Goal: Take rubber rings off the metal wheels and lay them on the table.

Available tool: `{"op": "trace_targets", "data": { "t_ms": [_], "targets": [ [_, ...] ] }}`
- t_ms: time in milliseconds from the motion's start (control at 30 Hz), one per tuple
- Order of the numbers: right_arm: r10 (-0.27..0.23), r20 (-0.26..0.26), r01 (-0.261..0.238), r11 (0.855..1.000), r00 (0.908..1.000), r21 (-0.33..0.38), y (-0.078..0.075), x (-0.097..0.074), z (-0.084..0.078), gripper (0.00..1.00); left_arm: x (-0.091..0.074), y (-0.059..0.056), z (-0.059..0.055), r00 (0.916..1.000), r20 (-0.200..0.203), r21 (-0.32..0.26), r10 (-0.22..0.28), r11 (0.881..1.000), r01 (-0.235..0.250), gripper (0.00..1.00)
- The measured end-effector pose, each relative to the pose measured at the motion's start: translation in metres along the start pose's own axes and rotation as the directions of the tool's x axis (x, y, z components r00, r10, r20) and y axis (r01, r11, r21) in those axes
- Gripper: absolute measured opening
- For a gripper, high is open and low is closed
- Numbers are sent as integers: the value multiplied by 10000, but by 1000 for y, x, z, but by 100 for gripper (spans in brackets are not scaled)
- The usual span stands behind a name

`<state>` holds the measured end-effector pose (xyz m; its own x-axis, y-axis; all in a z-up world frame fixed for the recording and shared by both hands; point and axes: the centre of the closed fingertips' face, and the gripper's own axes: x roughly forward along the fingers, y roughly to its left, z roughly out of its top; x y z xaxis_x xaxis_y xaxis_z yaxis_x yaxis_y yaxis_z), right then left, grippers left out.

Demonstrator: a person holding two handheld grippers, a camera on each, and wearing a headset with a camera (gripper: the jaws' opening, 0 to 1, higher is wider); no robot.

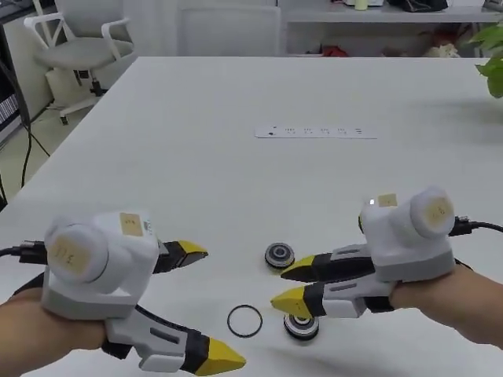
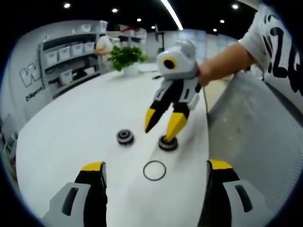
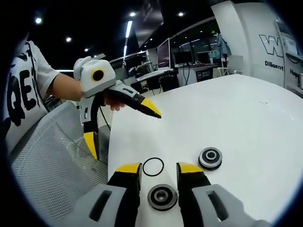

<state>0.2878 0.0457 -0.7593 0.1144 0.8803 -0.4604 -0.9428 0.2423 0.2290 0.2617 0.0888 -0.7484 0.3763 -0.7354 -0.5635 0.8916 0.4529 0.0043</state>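
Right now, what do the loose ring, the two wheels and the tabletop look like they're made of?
Loose ring: thin, matte black, probably rubber. Far wheel and near wheel, the latter between the open right tongs: shiny silver centres suggest metal, and the dark bands around them are likely rubber rings. Table: smooth matte white, perhaps laminate.

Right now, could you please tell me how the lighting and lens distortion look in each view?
Head view: soft, even light, faint shadows, the rubber ring crisp on the table. Left gripper view: fisheye curves the table edge, and a ceiling strip light glares. Right gripper view: dark ceiling with bright spots, the near wheel sharp.
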Motion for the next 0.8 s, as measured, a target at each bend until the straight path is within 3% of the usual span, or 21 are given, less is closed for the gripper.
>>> {"op": "trace_targets", "data": {
  "t_ms": [800],
  "targets": [
    [-464,326,459,9988,9984,147,-7,-25,-8,30,7,1,12,9998,199,12,-56,10000,56,84]
  ]
}}
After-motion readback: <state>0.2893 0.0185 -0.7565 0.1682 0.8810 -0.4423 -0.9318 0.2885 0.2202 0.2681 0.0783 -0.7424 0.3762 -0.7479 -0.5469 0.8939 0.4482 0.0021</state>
